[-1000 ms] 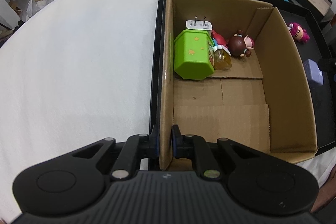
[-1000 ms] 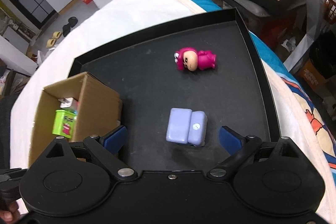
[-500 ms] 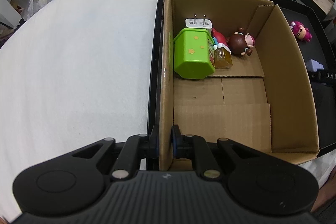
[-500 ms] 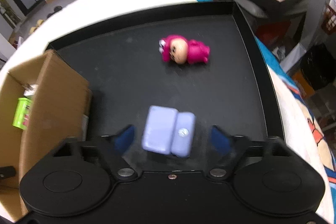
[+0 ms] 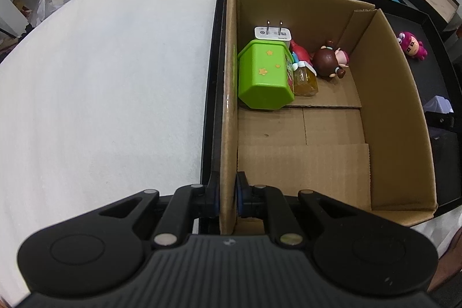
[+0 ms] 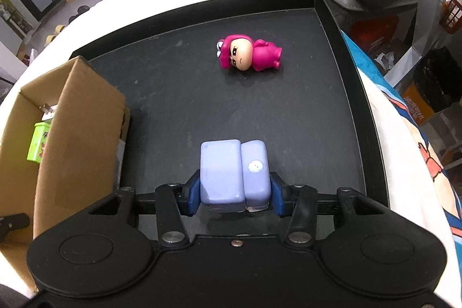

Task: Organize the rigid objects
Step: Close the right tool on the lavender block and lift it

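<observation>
The left tongs [image 5: 228, 199] are matte black, with blue pads [image 5: 240, 197] on the inner faces of the fingers. Their housing is ribbed along the top, flanked by two round discs, with silver rivets at the linkage pivots. The right tongs [image 6: 235, 198] share the black body, blue pads [image 6: 194, 194], twin discs and silver rivets, plus one small central screw on a smooth cover.

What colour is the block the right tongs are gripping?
Pale lavender-blue block with a small white dot on one side; clearest in the right wrist view.
</observation>
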Tool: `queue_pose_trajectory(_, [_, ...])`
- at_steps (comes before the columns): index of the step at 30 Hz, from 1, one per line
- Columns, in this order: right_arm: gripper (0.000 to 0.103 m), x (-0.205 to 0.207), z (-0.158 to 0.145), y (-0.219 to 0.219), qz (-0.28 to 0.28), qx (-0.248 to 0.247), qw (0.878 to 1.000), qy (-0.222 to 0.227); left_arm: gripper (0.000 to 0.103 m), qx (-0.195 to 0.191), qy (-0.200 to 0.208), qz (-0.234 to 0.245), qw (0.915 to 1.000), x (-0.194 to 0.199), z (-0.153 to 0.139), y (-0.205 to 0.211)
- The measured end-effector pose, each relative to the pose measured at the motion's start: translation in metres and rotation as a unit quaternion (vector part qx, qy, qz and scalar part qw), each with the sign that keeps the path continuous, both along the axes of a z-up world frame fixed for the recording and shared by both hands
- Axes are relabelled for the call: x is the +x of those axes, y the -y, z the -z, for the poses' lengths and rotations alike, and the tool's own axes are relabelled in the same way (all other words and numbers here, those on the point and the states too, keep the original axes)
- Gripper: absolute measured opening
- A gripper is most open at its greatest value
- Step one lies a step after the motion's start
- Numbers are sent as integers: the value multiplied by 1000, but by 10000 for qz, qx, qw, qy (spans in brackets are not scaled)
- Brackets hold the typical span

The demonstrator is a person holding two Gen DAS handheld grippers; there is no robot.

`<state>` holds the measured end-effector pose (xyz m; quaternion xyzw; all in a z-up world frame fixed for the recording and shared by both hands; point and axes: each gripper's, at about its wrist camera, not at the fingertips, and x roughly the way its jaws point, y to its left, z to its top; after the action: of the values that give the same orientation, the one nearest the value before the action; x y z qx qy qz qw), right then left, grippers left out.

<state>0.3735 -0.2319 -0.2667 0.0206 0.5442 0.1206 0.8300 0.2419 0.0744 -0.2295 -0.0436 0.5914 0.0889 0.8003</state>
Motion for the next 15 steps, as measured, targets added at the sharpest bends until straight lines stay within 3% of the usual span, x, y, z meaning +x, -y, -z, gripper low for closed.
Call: queue_pose_trajectory(15, [45, -13, -41, 5, 114, 4, 9995, 292, 9, -165, 122, 145, 9997, -7, -5, -6])
